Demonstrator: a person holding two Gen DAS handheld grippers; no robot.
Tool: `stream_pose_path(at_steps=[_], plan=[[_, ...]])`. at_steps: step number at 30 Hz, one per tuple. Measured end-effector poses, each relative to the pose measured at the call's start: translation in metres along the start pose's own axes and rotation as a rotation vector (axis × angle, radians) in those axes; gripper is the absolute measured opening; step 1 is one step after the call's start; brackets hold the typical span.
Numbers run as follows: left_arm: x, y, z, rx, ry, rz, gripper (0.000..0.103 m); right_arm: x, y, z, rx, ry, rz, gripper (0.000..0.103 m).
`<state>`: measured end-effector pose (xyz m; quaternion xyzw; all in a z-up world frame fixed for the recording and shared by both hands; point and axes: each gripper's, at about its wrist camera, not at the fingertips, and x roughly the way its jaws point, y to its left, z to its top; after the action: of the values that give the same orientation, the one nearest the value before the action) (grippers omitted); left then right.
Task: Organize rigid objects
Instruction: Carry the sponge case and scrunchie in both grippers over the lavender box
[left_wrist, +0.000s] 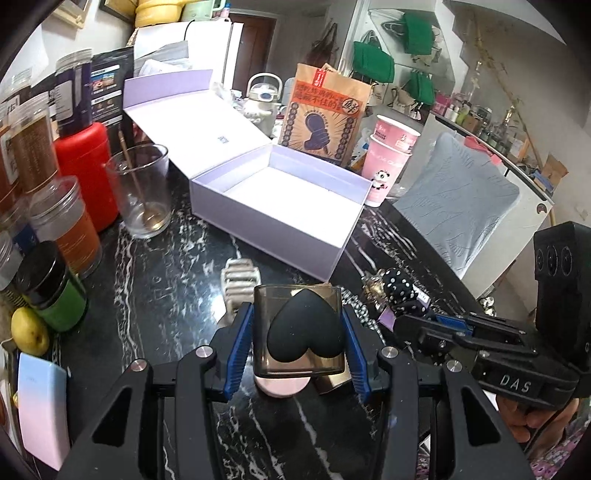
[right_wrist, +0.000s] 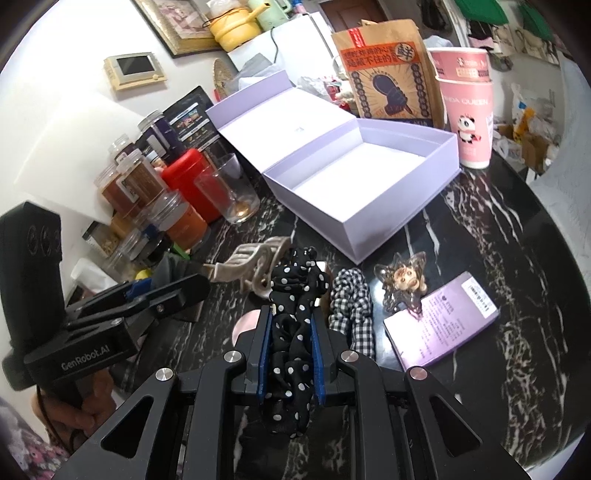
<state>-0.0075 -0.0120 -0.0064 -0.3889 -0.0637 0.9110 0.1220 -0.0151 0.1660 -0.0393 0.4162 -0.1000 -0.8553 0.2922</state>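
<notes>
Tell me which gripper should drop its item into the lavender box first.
Left, probably. The left gripper holds the clear case with the black heart sponge pointed at the empty lavender box. The right gripper holds only the polka-dot scrunchie, which is soft.

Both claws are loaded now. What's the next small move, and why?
Probably carry the left claw, shut on the smoky case with the black heart sponge, forward over the open lavender box. The box looks empty and lies straight ahead.

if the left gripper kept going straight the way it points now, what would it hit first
Probably the open lilac box: the left gripper, clamped on a smoky case with a black heart sponge, aims at its near wall. The beige hair claw lies lower left; depth is unclear.
</notes>
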Motion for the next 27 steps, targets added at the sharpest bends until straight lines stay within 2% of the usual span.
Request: stream_pose_path(at_steps=[10, 27], plan=[[0.005, -0.007, 0.027, 0.022, -0.02, -0.057, 0.046, -0.008, 0.006, 0.023, -0.074, -0.027, -0.015, 0.019], [0.036, -0.011, 0.086, 0.071, -0.037, -0.058, 0.046, -0.002, -0.013, 0.072, -0.124, -0.069, -0.032, 0.019]])
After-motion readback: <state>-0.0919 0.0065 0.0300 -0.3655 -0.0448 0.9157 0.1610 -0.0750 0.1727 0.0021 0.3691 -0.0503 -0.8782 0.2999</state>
